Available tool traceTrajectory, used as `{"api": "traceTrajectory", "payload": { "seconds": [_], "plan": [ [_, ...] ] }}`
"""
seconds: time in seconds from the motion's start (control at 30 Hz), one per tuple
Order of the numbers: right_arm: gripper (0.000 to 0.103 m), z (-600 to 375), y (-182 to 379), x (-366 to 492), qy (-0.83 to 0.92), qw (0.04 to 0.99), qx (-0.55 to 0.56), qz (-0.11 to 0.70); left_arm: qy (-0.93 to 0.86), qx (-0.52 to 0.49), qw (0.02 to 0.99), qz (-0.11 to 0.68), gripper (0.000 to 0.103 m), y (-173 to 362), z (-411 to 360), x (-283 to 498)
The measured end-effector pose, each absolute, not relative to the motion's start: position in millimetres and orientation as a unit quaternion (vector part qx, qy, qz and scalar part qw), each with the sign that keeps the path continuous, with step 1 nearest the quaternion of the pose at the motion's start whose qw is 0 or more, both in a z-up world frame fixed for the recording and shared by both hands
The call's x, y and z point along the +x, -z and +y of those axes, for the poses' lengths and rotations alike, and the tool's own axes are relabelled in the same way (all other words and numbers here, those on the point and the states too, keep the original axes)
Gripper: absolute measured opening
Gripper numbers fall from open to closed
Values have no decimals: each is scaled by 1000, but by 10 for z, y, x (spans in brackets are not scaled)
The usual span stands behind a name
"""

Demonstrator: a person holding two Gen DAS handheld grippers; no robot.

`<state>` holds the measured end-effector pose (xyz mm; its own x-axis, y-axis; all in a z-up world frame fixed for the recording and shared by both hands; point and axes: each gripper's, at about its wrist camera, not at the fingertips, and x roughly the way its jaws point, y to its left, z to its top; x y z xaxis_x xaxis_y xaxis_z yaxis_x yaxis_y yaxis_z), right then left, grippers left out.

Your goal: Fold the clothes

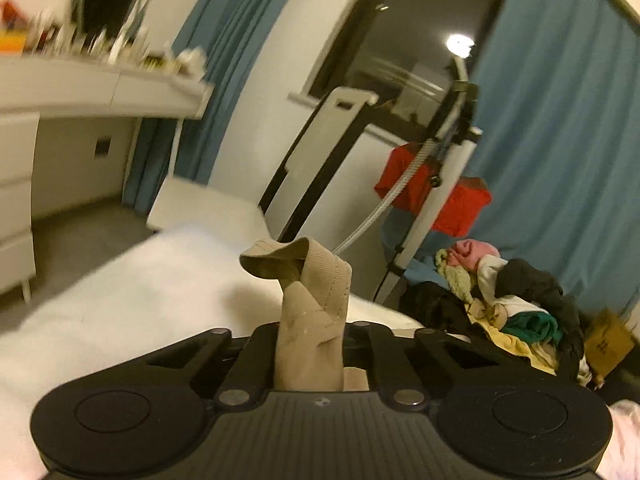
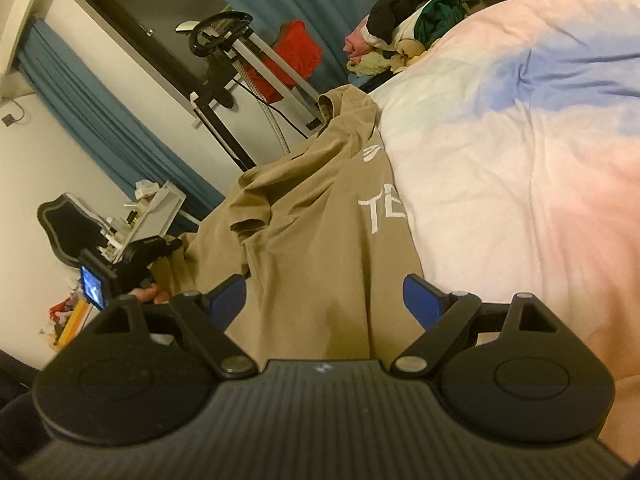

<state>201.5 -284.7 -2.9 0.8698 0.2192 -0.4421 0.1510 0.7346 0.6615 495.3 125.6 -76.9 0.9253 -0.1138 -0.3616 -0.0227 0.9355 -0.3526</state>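
A tan shirt [image 2: 320, 216] with white lettering hangs over the edge of the bed [image 2: 520, 184] in the right wrist view. My left gripper [image 1: 310, 356] is shut on a ribbed tan edge of the shirt [image 1: 316, 304], which sticks up between the jaws. In the right wrist view the left gripper [image 2: 140, 256] holds the shirt's far left side. My right gripper [image 2: 324, 300] is open, its blue pads [image 2: 420, 300] on either side of the shirt's near part, holding nothing.
A pile of mixed clothes [image 2: 432, 12] lies at the bed's far end; it also shows in the left wrist view [image 1: 508, 304]. A metal stand with a red cloth [image 1: 432, 188], blue curtains [image 1: 560, 140] and a white desk [image 1: 100, 88] stand beyond.
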Motion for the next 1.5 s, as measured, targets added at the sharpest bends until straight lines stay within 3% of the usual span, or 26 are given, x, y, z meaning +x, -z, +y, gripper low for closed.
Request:
{"api": "traceTrajectory", "payload": {
  "seconds": [0.3,0.6,0.7,0.73,0.77,0.93,1.1,1.5],
  "plan": [
    [87,-2937,-113,1903,-7,910,355,214,86,-33,980,178,4,153,-266,4629],
    [88,-3346,-90,1646,29,892,418,171,157,65,966,197,5,417,-1787,4378],
    [88,-3392,-72,1663,34,891,421,167,159,71,958,227,22,627,-1953,4388],
    [88,-3402,-63,1674,33,891,420,167,162,73,956,234,38,684,-1991,4387],
    [88,-3407,-51,1684,34,893,418,167,164,75,954,241,47,742,-2028,4386],
    [88,-3414,11,1726,35,893,414,171,175,33,953,244,57,780,-1704,4142],
    [88,-3303,-26,1722,17,898,403,174,171,48,965,191,58,655,-1146,3307],
    [88,-2851,-117,1492,-39,920,340,192,132,5,968,213,59,407,-38,1351]
  ]
}}
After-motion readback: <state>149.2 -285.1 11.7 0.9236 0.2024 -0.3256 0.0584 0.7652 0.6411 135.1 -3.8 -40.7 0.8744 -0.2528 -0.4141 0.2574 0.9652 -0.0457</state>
